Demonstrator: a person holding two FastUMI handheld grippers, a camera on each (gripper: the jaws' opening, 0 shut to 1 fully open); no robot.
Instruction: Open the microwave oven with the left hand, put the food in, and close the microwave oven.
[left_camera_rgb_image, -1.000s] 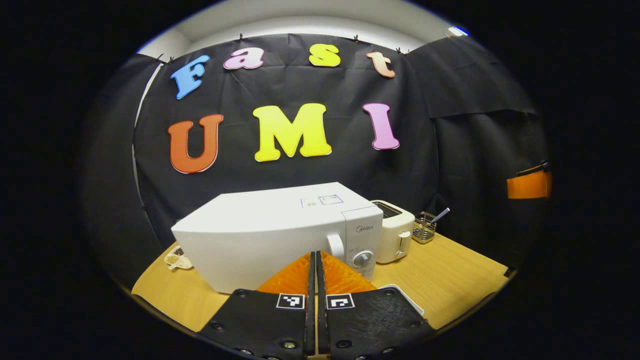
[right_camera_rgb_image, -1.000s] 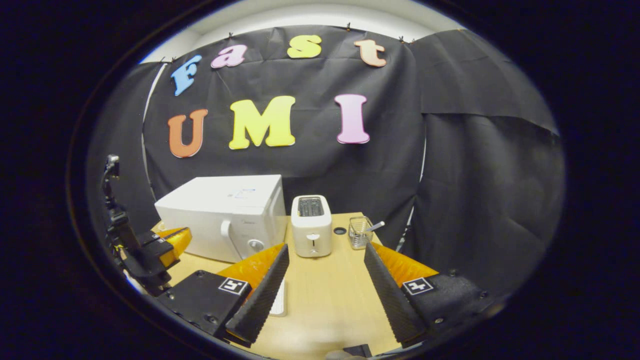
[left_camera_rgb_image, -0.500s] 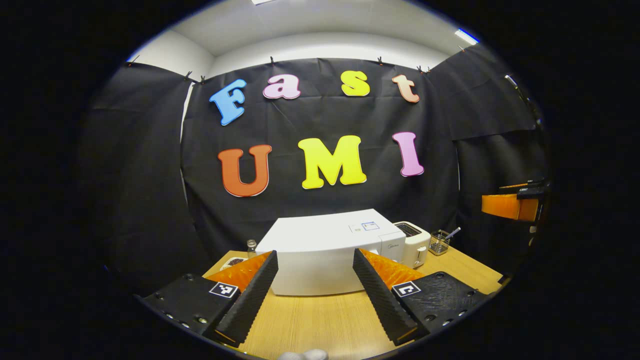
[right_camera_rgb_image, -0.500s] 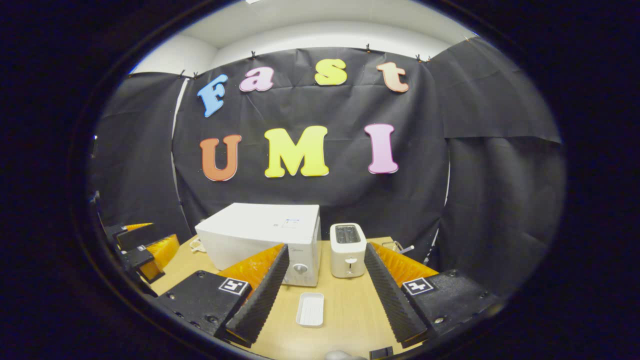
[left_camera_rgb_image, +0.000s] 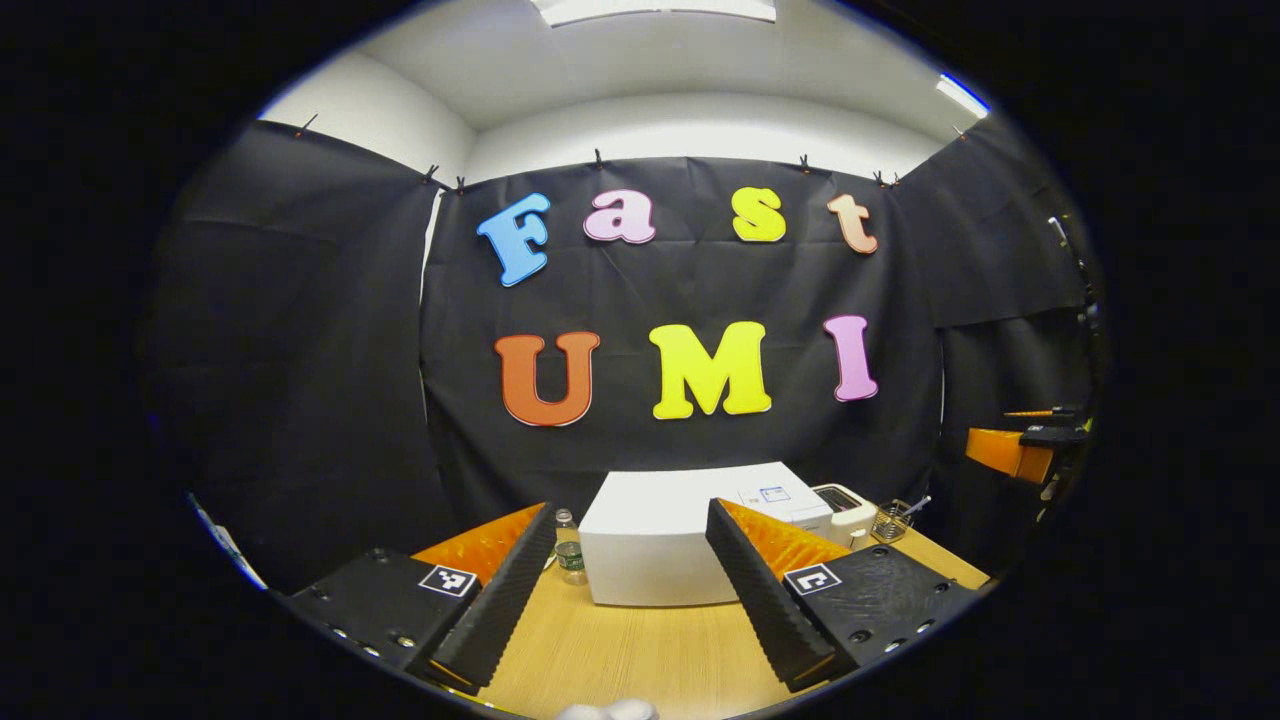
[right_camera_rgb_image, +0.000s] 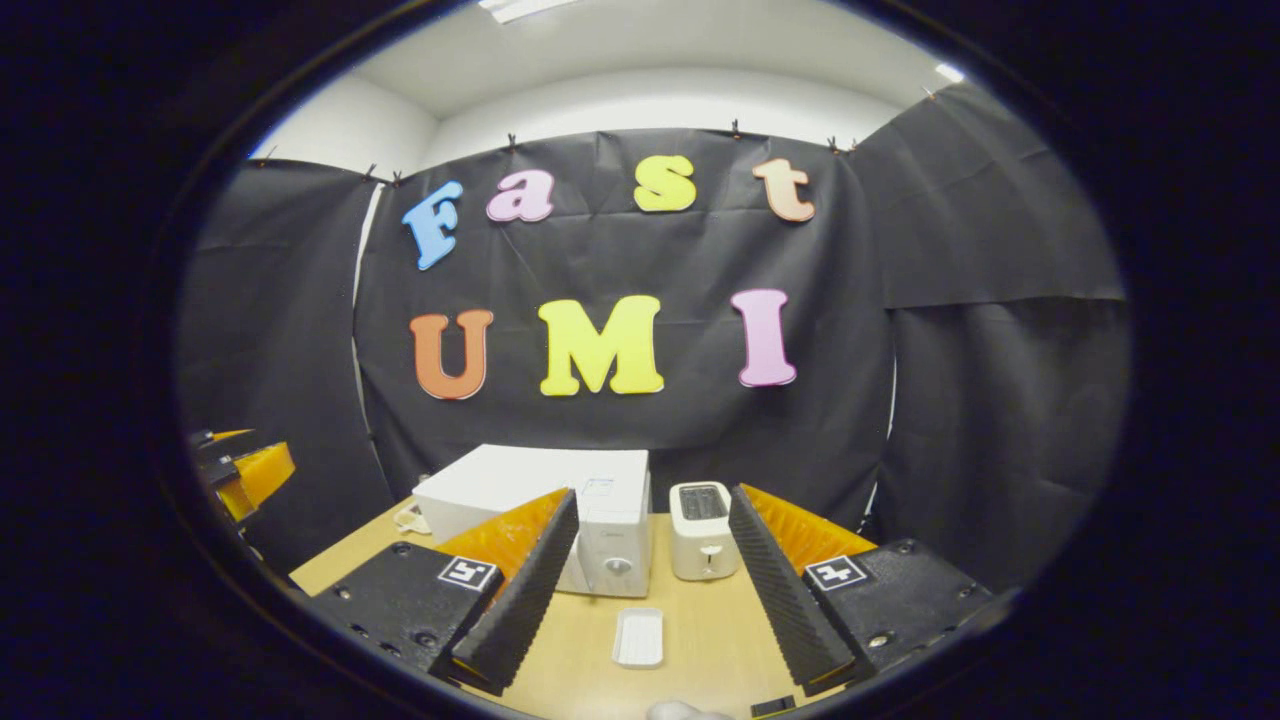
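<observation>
Well beyond left gripper (left_camera_rgb_image: 630, 575): microwave (left_camera_rgb_image: 650, 545)

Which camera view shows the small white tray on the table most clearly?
The right gripper view: the white tray lies flat on the table, in front of the microwave, between that tool's fingers. In the left gripper view I cannot make it out.

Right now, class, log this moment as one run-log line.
left gripper: open, empty | right gripper: open, empty | microwave: door closed | white tray: on table, before microwave | toaster: beside microwave
</observation>
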